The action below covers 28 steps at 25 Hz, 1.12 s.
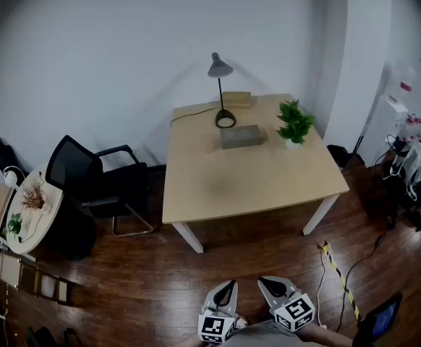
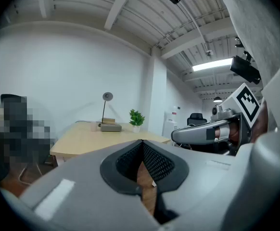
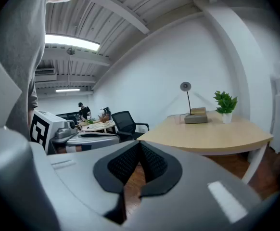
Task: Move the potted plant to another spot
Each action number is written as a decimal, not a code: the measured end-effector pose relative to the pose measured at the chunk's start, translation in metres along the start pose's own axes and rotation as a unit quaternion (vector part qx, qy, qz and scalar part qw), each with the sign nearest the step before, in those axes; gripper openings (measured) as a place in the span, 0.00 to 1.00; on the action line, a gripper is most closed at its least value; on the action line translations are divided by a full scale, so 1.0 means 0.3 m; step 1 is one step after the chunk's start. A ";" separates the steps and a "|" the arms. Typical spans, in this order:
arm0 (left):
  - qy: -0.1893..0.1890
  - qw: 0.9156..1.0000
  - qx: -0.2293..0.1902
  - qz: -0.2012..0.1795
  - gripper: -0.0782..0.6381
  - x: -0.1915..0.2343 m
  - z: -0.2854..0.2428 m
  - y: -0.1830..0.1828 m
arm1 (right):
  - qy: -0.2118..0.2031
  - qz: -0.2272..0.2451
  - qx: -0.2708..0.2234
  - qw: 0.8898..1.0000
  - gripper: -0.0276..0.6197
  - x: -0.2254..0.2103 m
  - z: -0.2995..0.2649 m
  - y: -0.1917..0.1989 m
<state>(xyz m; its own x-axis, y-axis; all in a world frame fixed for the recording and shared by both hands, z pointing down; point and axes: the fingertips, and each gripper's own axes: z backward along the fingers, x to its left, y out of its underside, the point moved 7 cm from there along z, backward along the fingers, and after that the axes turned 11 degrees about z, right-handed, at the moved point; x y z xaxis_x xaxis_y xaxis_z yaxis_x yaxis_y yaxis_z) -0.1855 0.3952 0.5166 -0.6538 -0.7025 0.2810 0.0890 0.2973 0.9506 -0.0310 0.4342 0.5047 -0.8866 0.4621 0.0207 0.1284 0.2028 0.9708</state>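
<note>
A small green potted plant (image 1: 294,124) in a white pot stands near the far right corner of a light wooden table (image 1: 247,186). The left gripper view shows the plant (image 2: 136,119) far ahead, and so does the right gripper view (image 3: 225,105). Both grippers are held low at the bottom of the head view, well short of the table. My left gripper (image 1: 229,285) is shut with nothing in it. My right gripper (image 1: 265,282) is shut and empty too. In each gripper view the jaws meet at the tips.
A grey desk lamp (image 1: 220,91), a grey box (image 1: 242,136) and a wooden block (image 1: 236,99) share the table. A black office chair (image 1: 98,181) stands left of it. Cables and equipment (image 1: 407,165) crowd the right side. Dark wood floor (image 1: 160,273) lies between me and the table.
</note>
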 end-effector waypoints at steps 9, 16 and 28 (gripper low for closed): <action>-0.024 1.000 0.002 -0.004 0.12 0.088 -0.218 -0.031 | -0.003 -0.004 -0.011 1.000 0.05 -0.220 -0.141 -0.013; -0.065 0.998 -0.013 -0.008 0.12 0.152 -0.598 -0.166 | -0.035 0.005 -0.029 0.999 0.05 -0.594 -0.309 -0.092; -0.098 0.995 0.004 0.004 0.12 0.260 -0.987 -0.252 | -0.042 -0.002 -0.017 0.999 0.05 -1.017 -0.550 -0.134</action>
<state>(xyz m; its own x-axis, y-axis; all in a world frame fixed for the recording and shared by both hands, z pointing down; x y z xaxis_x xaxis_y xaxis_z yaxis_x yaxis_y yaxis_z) -0.0206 0.1265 0.5057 -0.7876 -0.5605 0.2560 0.0895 0.3071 0.9475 0.1611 0.1427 0.4989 -0.8464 0.5325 -0.0014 0.1087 0.1754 0.9785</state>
